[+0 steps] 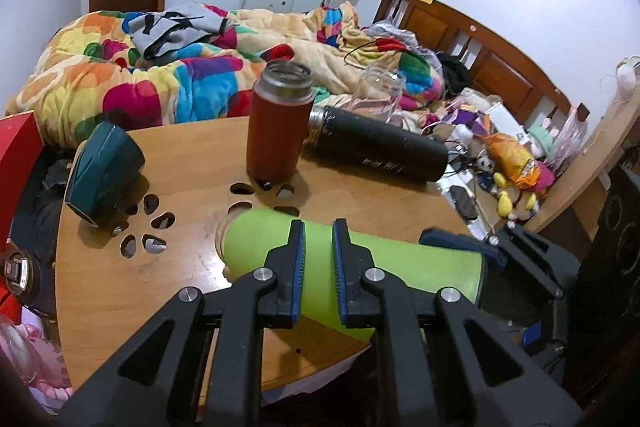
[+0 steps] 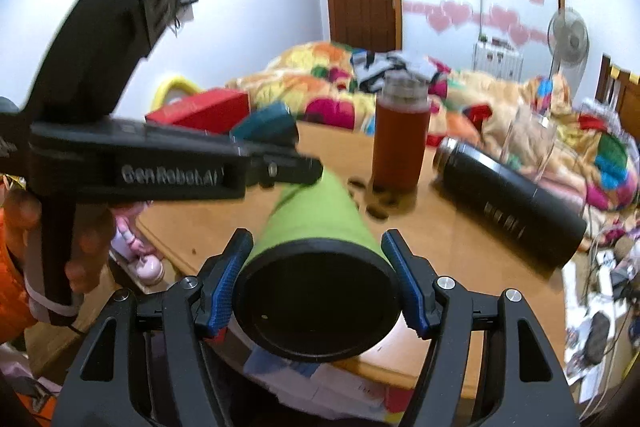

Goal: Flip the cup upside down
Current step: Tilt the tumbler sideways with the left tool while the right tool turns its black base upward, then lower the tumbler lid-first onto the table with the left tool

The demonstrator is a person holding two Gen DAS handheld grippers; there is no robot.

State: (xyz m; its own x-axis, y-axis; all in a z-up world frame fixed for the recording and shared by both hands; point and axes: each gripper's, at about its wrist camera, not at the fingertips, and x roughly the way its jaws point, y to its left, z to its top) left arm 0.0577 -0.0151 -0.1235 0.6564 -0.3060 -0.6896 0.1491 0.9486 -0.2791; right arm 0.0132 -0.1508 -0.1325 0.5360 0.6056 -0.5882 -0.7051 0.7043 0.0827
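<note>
A lime-green cup (image 1: 260, 247) with a black end lies on its side across the near edge of the round wooden table (image 1: 160, 291). My left gripper (image 1: 319, 233) hangs over its middle, jaws narrow, blue pads just above the cup's top and not clamped on it. My right gripper (image 2: 316, 269) holds the cup's (image 2: 316, 219) black end between its blue pads, which press on both sides. The left gripper (image 2: 280, 167) shows blurred in the right wrist view, over the cup's far part.
A red-brown flask (image 1: 276, 131) stands upright mid-table. A black flask (image 1: 380, 143) lies on its side behind it, next to a clear glass (image 1: 380, 95). A dark green cup (image 1: 104, 171) lies tilted at the table's left edge. A cluttered bed lies beyond.
</note>
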